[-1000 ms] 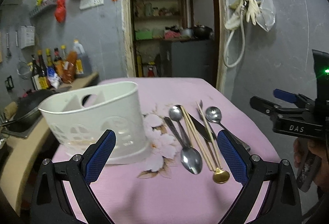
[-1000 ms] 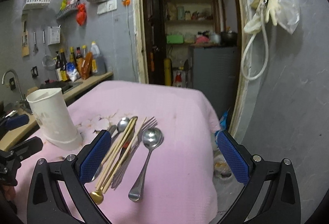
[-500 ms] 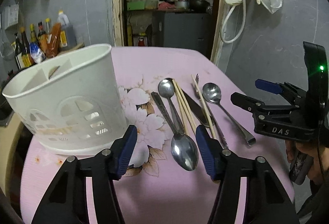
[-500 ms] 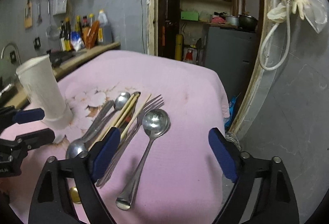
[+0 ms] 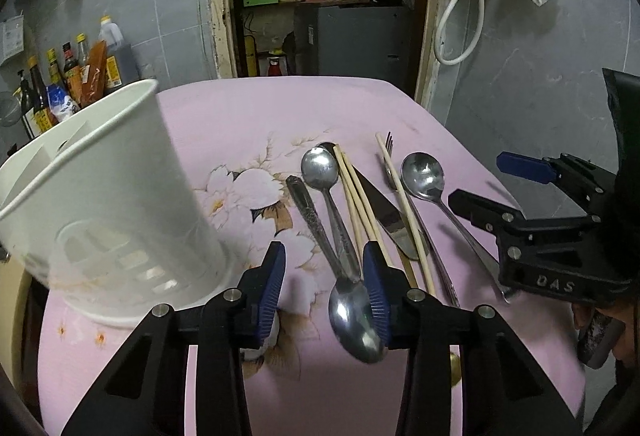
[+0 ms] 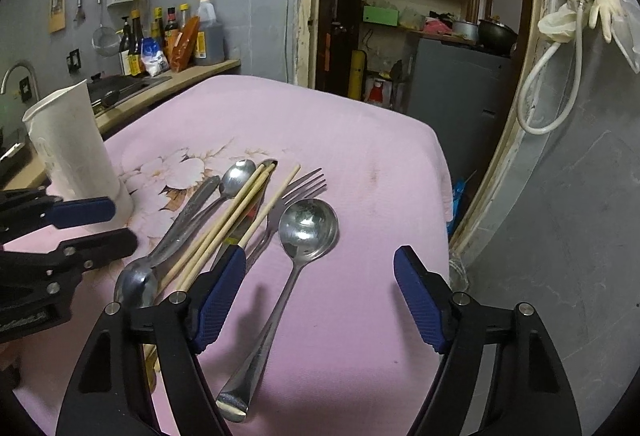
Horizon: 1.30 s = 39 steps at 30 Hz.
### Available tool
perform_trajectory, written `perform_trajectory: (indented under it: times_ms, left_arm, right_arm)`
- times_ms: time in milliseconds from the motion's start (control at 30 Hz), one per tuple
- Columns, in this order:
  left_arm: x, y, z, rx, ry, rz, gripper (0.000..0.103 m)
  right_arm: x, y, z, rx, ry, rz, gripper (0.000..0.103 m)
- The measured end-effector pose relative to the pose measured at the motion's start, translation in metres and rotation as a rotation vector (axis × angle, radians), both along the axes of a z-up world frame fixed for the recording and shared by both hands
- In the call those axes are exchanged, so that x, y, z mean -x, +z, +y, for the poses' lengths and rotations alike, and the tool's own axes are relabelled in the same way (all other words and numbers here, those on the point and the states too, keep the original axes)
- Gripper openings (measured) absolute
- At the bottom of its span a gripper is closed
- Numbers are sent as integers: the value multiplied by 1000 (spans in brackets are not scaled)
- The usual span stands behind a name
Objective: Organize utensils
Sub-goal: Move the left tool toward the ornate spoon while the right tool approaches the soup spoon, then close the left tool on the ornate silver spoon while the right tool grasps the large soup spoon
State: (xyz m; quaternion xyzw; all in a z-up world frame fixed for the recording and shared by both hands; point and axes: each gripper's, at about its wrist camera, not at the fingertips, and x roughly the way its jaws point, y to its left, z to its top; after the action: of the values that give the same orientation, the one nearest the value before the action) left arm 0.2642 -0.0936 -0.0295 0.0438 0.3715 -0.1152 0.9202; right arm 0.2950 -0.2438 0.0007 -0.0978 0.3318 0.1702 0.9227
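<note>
Closing our left gripper around a spoon, unpinched; our wide right gripper, narrowing, is straddling another spoon.

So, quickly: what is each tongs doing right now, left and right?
Left tongs: closing around two spoon handles, not yet gripping.
Right tongs: closing over the big spoon, nothing held.

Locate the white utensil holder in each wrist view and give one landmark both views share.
Left wrist: the holder fills the left side, beside the left gripper's left finger.
Right wrist: the holder stands at the far left edge, behind the left gripper.
Shared landmark: the fork lying among the utensils on the pink cloth.
</note>
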Motion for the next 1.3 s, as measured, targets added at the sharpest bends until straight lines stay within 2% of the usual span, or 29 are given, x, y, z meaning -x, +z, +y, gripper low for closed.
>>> perform_trajectory:
  times_ms: [67,133,300,433,700,1033,1067,1100,1167,1300]
  left_arm:
    - [-7,-2,0,-1,-5,12,35]
    - [-12,-4,1,4,-7,23,35]
    - [-25,-10,7,51,3,78,35]
    - [-36,-19,13,79,28,144,30]
    - [-47,-25,15,75,51,196,26]
    - [-53,-27,10,41,53,212,26]
    - [-52,-27,10,41,54,212,25]
    - [-54,-28,7,39,57,211,18]
    - [-52,-28,7,51,58,218,11]
    - [-47,-27,10,50,66,228,8]
  right_arm:
    - [-3,-2,1,4,6,12,71]
    - [-7,-5,0,1,13,38,62]
    - [-18,-13,-3,-39,35,117,57]
    - [-25,-19,-1,-8,46,139,52]
    - [-37,-23,13,70,79,128,52]
    - [-51,-26,17,75,99,149,52]
    - [-51,-27,17,74,98,149,52]
    - [-51,-26,18,72,99,149,50]
    - [-50,-26,17,67,105,150,40]
    - [-47,-25,16,57,105,150,39]
